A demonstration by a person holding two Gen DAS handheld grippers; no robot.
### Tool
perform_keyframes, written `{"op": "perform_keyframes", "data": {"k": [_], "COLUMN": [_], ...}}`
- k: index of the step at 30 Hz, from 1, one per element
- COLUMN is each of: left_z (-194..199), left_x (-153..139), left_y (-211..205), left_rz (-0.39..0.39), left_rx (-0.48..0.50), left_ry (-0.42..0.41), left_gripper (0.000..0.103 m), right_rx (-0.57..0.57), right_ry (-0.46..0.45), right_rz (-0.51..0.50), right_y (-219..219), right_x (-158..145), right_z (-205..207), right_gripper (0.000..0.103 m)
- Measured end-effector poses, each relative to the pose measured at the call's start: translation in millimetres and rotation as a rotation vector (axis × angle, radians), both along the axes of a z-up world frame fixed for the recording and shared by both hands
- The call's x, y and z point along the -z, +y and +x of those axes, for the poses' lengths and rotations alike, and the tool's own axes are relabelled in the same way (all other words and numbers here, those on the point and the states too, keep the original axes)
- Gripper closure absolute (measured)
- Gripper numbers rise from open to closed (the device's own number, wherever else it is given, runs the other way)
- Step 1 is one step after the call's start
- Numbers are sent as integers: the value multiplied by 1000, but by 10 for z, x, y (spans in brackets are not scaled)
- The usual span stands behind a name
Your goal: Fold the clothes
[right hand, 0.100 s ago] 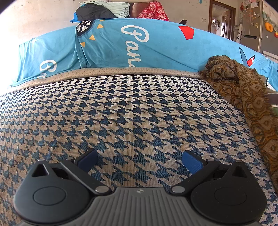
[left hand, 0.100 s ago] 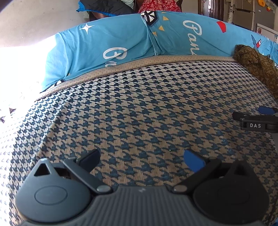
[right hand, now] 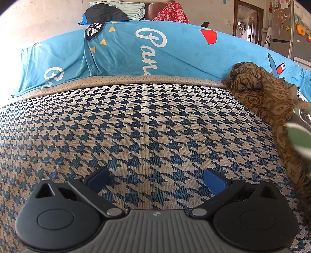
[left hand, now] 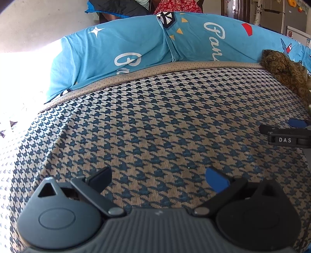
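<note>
Houndstooth bedcover (right hand: 147,124), blue pillows (right hand: 155,50) behind

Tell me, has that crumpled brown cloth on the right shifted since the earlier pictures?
No. The brown cloth lies in the same spot against the blue sheet, at the tan border strip's right end.

A blue-and-beige houndstooth woven cloth (right hand: 147,132) lies spread flat over the surface, filling the near and middle ground in both wrist views. Behind it runs a tan dotted fabric edge (right hand: 120,79), and behind that stands a bright blue printed cushion cover with white lettering (right hand: 155,50). A crumpled brown patterned garment (right hand: 260,93) lies at the cloth's far right, against the cushion cover. Behind the cushion cover, a red floral fabric (right hand: 173,13) and a dark bundle (right hand: 105,13) sit side by side.
</note>
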State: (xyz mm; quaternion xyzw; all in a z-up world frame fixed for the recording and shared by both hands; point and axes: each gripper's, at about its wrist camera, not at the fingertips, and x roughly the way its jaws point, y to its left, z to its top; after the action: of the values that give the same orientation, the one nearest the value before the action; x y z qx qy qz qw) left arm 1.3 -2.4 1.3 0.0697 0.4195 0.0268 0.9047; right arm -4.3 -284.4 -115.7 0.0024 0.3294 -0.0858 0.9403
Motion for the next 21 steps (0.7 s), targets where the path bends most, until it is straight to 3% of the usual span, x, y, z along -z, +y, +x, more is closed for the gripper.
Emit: {"op": "perform_keyframes", "data": {"k": [1,4,21], "left_z": [25,7,-16], "left_x": [10,-21,-18], "left_y": [-67,-4,-47], "left_rz": [15,-40,-41], "left_rx": [3,8,41], "left_ry": [8,-5,7], "left_gripper": [0,0,0], "right_rx": [0,0,0], "right_ry": [0,0,0], "right_rz": [0,0,0], "right_y": [0,1,0], "right_x": [0,0,0], "right_z": [0,1,0], "right_gripper": [0,0,0]}}
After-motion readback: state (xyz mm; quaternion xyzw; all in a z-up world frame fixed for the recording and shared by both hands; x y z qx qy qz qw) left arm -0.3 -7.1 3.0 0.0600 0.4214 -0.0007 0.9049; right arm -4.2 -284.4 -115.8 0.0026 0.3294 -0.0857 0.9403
